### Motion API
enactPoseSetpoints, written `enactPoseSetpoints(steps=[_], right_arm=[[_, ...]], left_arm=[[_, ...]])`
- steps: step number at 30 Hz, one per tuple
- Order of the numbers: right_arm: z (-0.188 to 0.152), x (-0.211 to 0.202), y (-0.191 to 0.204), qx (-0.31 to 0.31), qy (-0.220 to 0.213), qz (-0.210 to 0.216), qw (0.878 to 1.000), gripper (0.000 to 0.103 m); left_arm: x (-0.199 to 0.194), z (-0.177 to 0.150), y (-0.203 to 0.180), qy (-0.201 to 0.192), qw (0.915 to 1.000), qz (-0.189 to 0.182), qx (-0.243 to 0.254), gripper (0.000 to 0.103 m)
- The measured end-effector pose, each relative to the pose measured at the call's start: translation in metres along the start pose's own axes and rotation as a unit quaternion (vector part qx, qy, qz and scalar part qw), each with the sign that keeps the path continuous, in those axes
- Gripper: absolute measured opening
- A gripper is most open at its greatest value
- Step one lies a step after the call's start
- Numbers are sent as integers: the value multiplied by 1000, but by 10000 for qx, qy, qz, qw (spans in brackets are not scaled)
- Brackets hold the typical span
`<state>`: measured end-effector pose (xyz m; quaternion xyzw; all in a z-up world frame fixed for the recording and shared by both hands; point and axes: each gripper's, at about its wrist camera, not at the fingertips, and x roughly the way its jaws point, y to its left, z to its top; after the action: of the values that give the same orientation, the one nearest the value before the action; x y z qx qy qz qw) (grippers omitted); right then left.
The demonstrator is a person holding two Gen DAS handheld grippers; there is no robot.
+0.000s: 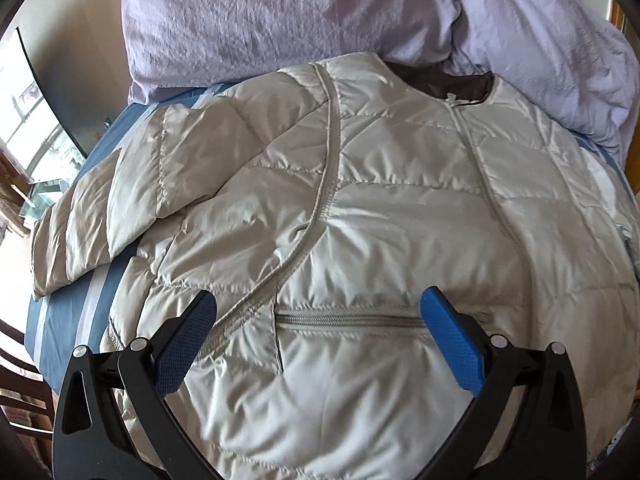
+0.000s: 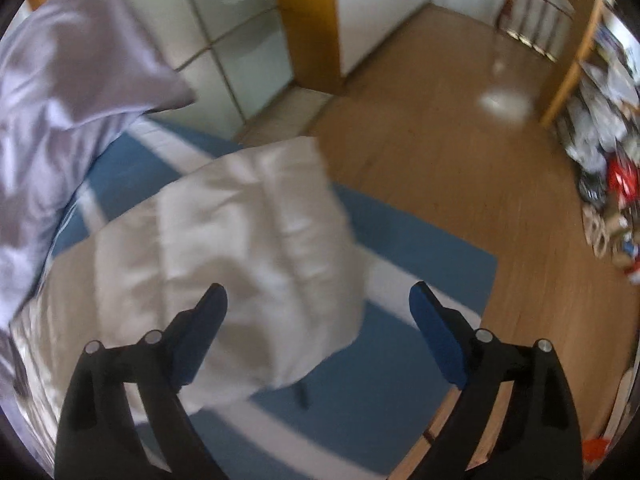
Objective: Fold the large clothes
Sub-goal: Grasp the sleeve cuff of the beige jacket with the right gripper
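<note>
A silver-grey quilted jacket (image 1: pixel 380 208) lies front up on the blue striped bed sheet (image 1: pixel 64 320), zipped, collar at the far end. One sleeve (image 1: pixel 100 208) lies out to the left. My left gripper (image 1: pixel 318 304) is open and empty, hovering over the jacket's lower part near a pocket zipper (image 1: pixel 352 320). In the blurred right wrist view the other sleeve (image 2: pixel 256 240) lies spread toward the bed's corner. My right gripper (image 2: pixel 318 300) is open and empty above that sleeve's end.
A lilac duvet and pillow (image 1: pixel 280 20) are bunched at the head of the bed, also in the right wrist view (image 2: pixel 60 100). The wooden floor (image 2: pixel 460 140) lies past the bed corner, with cluttered shelves (image 2: pixel 608 140) at the right. A window (image 1: pixel 24 120) is at the left.
</note>
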<state>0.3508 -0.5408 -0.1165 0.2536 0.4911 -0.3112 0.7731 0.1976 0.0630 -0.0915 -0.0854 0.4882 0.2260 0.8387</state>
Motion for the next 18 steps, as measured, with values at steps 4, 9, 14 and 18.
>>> enactPoseSetpoints(steps=[4,9,14,18], right_arm=[[1,18,-9,222,230,176,9993,76],[-2,27,3,-2,185,398,9990,49],[-6,11,18,-176,126,545,9983,17],[-4,-17,38,-478,-335,526,9969,15]], left_arm=[[8,1,-1,40,10000,58,-10,102],[13,2,-4,1,10000,97,-3,102],[14,-1,-4,-88,9999,73,-44,102],[15,-1,-1,-50,9999,-23,-124,102]])
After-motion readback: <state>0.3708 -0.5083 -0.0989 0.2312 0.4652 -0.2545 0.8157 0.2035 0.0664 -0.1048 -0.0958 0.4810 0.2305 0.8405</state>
